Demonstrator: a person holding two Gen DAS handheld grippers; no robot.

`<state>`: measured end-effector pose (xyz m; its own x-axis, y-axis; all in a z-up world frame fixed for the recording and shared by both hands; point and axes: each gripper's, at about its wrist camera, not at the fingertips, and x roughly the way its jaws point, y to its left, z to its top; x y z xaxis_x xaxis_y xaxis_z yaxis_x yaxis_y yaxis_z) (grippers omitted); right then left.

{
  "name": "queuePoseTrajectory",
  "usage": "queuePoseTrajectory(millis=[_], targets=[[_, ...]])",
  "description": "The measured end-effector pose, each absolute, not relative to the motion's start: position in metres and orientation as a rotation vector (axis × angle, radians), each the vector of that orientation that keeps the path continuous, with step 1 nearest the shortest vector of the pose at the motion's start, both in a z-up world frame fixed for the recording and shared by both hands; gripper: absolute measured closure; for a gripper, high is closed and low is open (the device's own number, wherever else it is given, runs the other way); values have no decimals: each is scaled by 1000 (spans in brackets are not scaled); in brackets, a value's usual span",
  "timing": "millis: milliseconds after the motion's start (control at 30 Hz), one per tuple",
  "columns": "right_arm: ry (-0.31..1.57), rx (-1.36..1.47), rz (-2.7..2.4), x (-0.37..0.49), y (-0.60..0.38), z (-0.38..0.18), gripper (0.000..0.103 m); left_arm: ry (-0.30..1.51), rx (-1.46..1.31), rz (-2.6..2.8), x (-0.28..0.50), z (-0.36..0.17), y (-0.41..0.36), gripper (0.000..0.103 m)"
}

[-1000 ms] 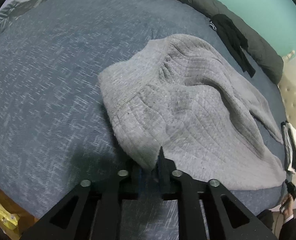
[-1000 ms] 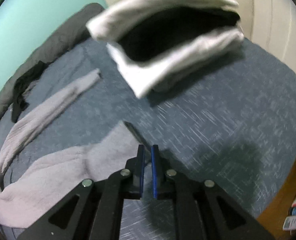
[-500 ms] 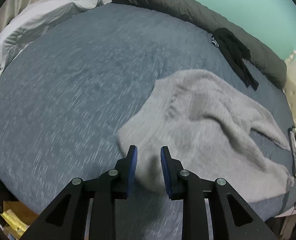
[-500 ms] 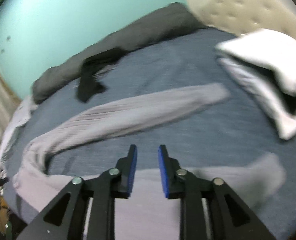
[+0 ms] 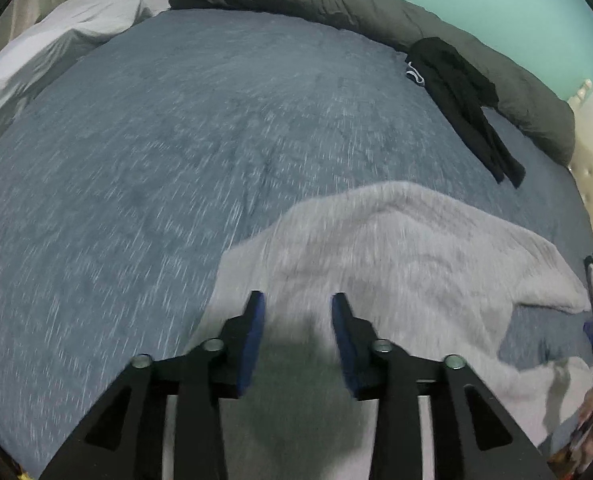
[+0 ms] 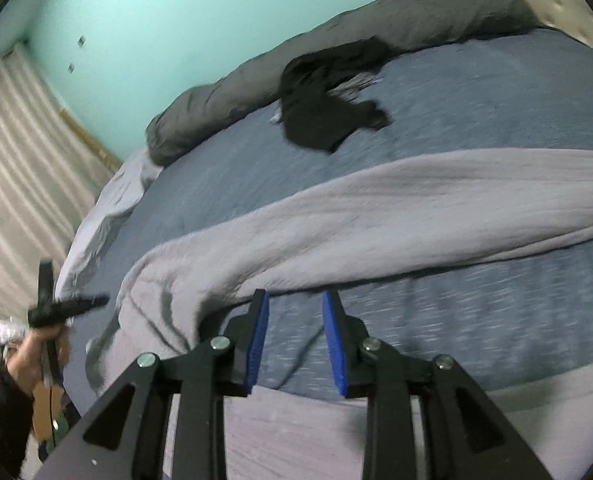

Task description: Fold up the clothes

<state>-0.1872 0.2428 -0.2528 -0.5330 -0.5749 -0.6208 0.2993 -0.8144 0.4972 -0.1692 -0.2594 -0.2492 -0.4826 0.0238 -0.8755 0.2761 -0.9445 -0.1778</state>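
A blue-grey bedspread covers a wide bed against a turquoise wall, with a dark rolled duvet along the far edge. At the far left of the right wrist view, the person's hand holds the left gripper, whose blue pads stand apart with nothing between them, just above the near edge of the grey sweater. The sweater lies spread on the bedspread, one long sleeve stretched out sideways and a strip of bedspread showing between sleeve and body. Further right, the right gripper also hangs with its fingers parted and empty over that strip. A black garment lies well apart by the duvet.

Both views are blurred, so seams are hard to pick out. A good fold likely calls for pinching cloth at matching points, one gripper on the sleeve and one on the body edge, lifting evenly and laying the layer flat without dragging the rest.
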Motion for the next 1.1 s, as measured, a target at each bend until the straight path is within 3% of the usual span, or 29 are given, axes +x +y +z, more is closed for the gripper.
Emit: queuePoseTrajectory(millis=[267, 567, 633, 667, 700, 1100], targets=[[-483, 1130, -2258, -182, 208, -297, 73, 395, 1519, -2516, -226, -267, -261, 62], [-532, 1099, -2223, -178, 203, -310, 72, 306, 1560, -2535, -253, -280, -246, 61], [-537, 1102, -2215, -177, 203, -312, 72, 269, 1579, -2546, -254, -283, -238, 70], [-539, 1103, -2212, -177, 202, -313, 72, 250, 1589, -2552, -254, -285, -235, 87], [-549, 1107, -2210, -177, 203, -315, 72, 231, 1598, -2557, -254, -286, -231, 95], [-620, 1103, -2195, -176, 209, -314, 72, 126, 1632, -2661, -221, -272, -194, 99]])
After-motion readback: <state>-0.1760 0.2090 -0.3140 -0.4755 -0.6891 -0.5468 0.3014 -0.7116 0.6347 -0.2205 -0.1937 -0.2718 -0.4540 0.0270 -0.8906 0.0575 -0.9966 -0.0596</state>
